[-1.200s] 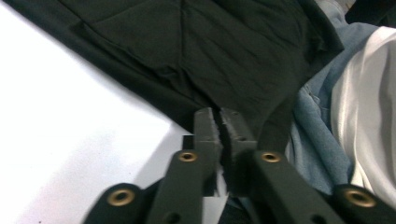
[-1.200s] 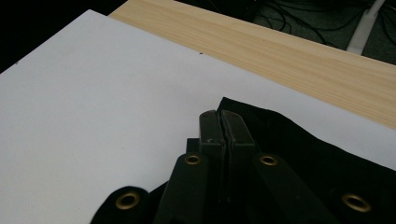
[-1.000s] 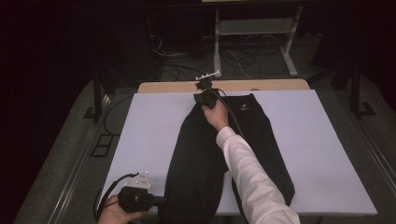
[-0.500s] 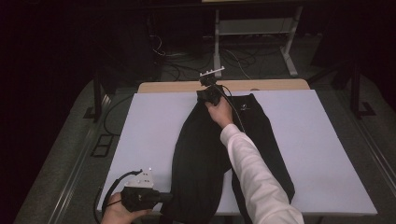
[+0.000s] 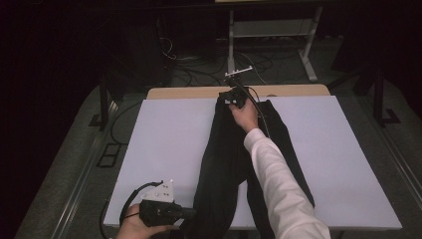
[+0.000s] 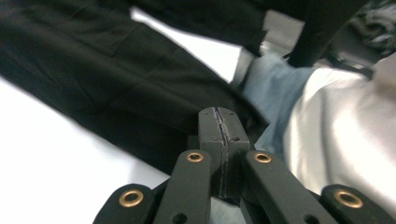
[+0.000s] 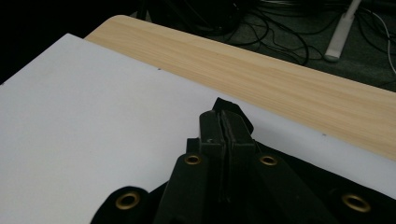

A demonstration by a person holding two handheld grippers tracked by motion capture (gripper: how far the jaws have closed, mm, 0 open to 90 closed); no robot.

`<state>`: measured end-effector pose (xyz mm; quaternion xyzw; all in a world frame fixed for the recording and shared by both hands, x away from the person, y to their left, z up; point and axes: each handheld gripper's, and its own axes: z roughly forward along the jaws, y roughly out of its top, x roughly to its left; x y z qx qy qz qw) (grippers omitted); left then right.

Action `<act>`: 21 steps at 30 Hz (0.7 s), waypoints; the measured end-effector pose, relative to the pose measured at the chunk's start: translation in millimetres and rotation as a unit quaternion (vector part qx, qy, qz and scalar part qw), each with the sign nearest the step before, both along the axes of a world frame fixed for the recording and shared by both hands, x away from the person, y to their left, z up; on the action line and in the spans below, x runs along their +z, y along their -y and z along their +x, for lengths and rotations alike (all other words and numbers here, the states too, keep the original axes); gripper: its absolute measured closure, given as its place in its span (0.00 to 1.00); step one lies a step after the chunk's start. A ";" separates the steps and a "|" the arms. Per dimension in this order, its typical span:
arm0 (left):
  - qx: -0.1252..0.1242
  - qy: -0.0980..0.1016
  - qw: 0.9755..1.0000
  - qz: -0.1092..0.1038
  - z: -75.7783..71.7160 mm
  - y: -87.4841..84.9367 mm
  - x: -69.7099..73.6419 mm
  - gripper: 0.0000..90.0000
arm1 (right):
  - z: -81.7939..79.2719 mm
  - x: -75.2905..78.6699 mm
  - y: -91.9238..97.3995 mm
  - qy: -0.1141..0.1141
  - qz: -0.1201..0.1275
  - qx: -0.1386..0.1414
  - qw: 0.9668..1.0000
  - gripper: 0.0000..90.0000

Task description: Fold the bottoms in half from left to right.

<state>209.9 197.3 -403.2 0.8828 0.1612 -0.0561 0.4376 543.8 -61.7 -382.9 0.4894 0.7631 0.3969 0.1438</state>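
Trousers, black soft fabric (image 5: pixel 234 164), lie lengthwise on the white table cover (image 5: pixel 164 144), legs toward the person, waist at the far edge. High view gives the whole garment; right gripper view gives a cloth corner poking past the closed jaws beside the bare light wooden table strip (image 7: pixel 299 65). Right gripper (image 5: pixel 230 97) is clamped on the waist end, left gripper (image 5: pixel 191 214) on a leg hem at the near edge; left gripper view has jaws pressed together over dark cloth.
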 end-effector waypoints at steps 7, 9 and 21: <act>-0.031 0.006 0.999 -0.020 2.1 17.0 5.2 0.99 | -0.6 5.4 17.4 0.004 0.006 -0.010 1.000 0.97; -0.038 0.007 0.999 -0.026 2.8 22.3 7.0 0.99 | -0.9 7.2 20.7 0.003 0.008 -0.012 1.000 0.97; -0.077 0.012 0.996 -0.046 1.2 51.6 14.9 0.99 | -3.8 13.5 35.9 0.010 0.006 -0.016 1.000 0.97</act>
